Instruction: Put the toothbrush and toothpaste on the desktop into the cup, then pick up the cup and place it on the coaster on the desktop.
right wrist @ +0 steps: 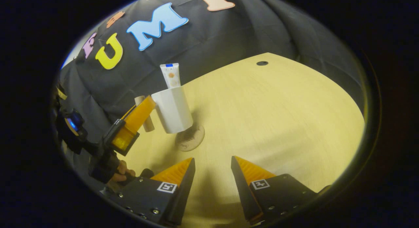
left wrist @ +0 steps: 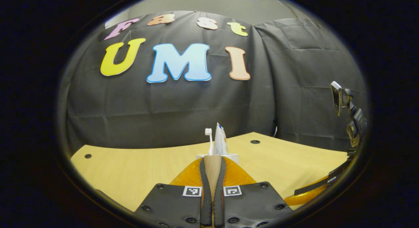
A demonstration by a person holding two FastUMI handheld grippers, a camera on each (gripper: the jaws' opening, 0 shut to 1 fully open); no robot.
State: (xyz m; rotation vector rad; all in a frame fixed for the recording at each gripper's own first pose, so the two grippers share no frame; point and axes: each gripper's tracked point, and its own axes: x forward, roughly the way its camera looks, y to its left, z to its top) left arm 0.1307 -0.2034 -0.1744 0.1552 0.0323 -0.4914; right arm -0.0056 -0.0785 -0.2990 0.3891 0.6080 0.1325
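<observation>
**Cup gripped by its handle, coaster just below**

In the left gripper view my left gripper [left wrist: 212,170] has both fingers pressed on a pale wooden handle [left wrist: 212,167]. Past it I see the white cup's [left wrist: 233,157] rim, with the toothbrush [left wrist: 208,138] and toothpaste [left wrist: 220,141] standing upright inside.

In the right gripper view the cup [right wrist: 173,110] sits tilted, its base at the far edge of the round coaster [right wrist: 190,139]; I cannot tell whether they touch. The toothpaste [right wrist: 171,75] pokes out of the top. The left gripper [right wrist: 139,115] comes in from the side onto the handle [right wrist: 148,121], a hand [right wrist: 122,171] holding it.

My right gripper [right wrist: 212,164] hangs with its fingers spread, nothing between them, near the coaster over the bare wooden desktop [right wrist: 278,116]. A small dark hole [right wrist: 262,63] marks the desktop's far part. Nothing lies between my right gripper and the coaster.
</observation>
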